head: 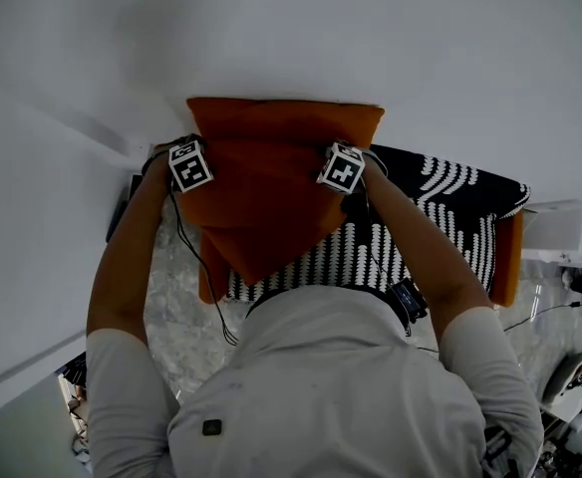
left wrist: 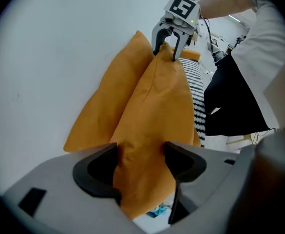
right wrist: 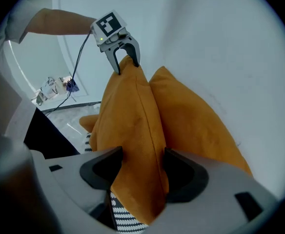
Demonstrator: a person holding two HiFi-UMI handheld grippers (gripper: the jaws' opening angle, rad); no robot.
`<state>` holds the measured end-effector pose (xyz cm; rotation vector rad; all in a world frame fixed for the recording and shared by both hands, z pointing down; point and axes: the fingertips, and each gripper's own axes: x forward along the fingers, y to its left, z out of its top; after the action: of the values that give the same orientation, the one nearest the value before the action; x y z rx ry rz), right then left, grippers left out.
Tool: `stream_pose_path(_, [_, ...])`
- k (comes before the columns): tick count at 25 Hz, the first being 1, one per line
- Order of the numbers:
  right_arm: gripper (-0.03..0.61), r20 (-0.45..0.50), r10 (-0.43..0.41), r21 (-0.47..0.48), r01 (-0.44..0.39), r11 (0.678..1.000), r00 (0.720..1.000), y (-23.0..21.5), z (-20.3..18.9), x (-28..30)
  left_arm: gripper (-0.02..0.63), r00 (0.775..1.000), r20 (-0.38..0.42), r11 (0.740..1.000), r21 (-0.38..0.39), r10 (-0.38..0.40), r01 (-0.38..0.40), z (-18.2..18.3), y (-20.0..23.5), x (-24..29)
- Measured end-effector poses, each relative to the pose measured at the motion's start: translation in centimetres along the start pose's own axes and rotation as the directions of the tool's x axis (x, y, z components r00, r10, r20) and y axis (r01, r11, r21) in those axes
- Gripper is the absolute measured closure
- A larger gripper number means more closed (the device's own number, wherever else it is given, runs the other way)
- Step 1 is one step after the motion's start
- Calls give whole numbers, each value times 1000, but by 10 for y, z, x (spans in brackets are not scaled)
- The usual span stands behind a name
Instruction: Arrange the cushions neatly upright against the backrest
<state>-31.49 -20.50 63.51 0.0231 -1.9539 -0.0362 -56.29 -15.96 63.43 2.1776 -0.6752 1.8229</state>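
Left gripper view, left claw [left wrist: 141, 165] open astride front orange cushion [left wrist: 154, 123] corner, right claw [left wrist: 165, 52] likewise

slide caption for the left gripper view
Left gripper open around one corner of the front orange cushion, right gripper at the far corner, second cushion behind.

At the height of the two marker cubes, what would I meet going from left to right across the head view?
Left gripper → orange cushion → right gripper → black-and-white fabric
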Motion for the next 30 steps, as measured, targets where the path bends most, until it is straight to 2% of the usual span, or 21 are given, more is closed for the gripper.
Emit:
stream_pose_path(5, [313, -4, 2, 64, -1, 998, 1000, -4, -5, 10, 324, 1000, 12, 999, -47, -9, 9, -3, 4, 5])
stream_pose_path(10, [420, 21, -5, 71, 3, 997, 1000, 2, -3, 9, 429, 999, 27, 997, -69, -27, 29, -4, -3, 5])
stream_pose_path(17, [497, 53, -14, 24, 13, 1000, 998, 18, 2, -6, 541, 999, 31, 997, -70, -28, 30, -8, -16, -10])
stream_pose_path(24, [512, 94, -5, -4, 5, 1000, 996, 43, 7, -34, 572, 999, 40, 998, -59, -29, 31, -8, -39, -38])
stream_pose_path(30, [515, 121, -35, -35, 39, 999, 992, 59, -3, -72, 580, 997, 55, 999, -23, -46, 48, 6, -66, -63])
